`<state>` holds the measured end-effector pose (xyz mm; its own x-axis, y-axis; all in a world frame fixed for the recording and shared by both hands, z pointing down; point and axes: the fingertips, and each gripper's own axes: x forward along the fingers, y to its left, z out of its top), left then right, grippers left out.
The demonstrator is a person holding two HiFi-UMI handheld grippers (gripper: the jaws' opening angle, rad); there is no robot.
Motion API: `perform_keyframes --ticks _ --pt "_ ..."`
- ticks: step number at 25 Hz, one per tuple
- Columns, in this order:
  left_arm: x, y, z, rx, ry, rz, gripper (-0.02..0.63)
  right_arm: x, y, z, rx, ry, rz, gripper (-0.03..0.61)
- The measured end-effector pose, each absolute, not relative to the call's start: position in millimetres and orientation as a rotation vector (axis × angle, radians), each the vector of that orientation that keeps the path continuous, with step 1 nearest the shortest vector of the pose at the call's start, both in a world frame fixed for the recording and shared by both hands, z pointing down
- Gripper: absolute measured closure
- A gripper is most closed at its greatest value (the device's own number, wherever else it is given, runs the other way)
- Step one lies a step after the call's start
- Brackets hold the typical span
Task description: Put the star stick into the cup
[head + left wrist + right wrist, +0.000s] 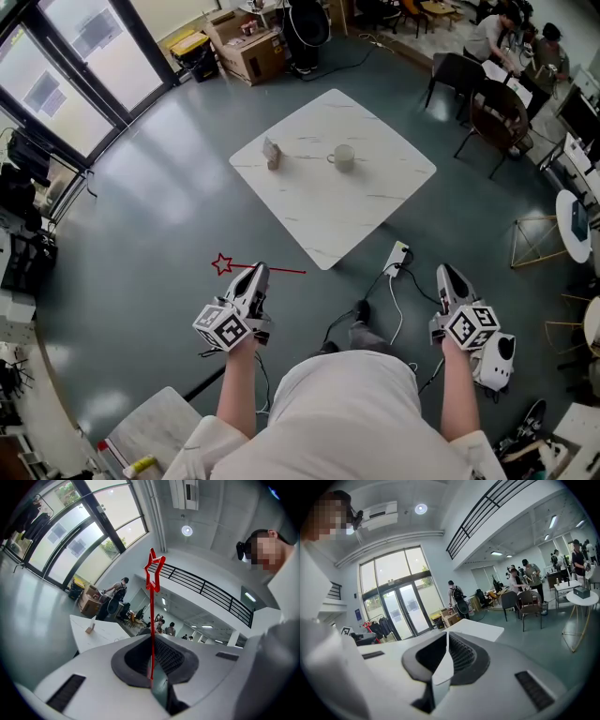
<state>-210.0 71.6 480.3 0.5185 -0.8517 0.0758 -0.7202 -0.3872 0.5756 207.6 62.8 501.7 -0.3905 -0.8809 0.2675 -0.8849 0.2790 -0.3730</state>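
Note:
A red star stick (272, 269) is held level above the floor, its star end (222, 264) pointing left. My left gripper (255, 275) is shut on the thin shaft near its middle. In the left gripper view the stick (151, 620) rises from the closed jaws to the star (154, 570). A white cup (344, 157) stands near the middle of the white marble table (375, 197), well ahead of both grippers. My right gripper (448, 278) hovers at the right, jaws together with nothing between them (444, 660).
A small wooden block (272, 153) stands on the table left of the cup. A power strip (398, 255) with cables lies on the floor by the table's near corner. Chairs (487, 108) and seated people are at the back right, cardboard boxes (248, 47) at the back.

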Motion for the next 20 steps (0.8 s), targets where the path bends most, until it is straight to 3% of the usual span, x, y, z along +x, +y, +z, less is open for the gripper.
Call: perform_keyframes --ticks 20 --pt "-146.3 -28.0 484.9 2.133 -1.406 -0.305 0.591 231.2 -92.4 538.1 1.438 -2.527 0.791 0.546"
